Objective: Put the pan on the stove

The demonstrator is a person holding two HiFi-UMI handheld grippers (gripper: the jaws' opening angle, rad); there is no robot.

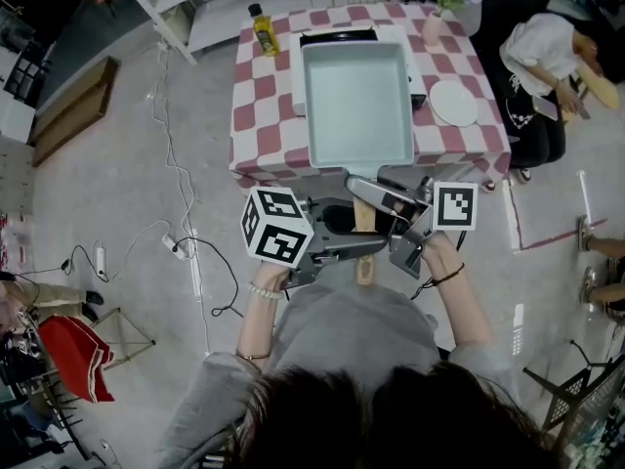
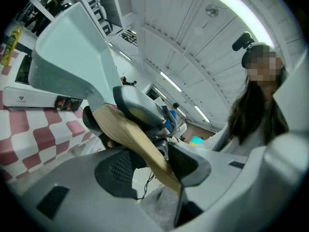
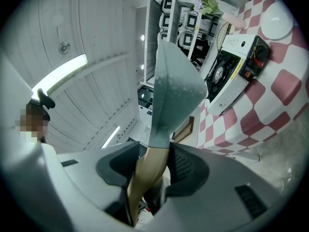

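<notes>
Left gripper (image 2: pixel 154 166) and right gripper (image 3: pixel 154 169) clamp the handle (image 3: pixel 145 178) of the pan (image 1: pixel 357 106), seemingly above the stove (image 1: pixel 337 37): lower it level, centred.

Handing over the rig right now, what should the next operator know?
Left gripper: shut on the wooden handle of the pale green square pan.
Right gripper: shut on the same handle.
Pan: held in the air over the white stove on the red-and-white checked table.
Done: pan lifted and brought over the stove.
Left: lower it flat onto the stove, then open both grippers.
</notes>
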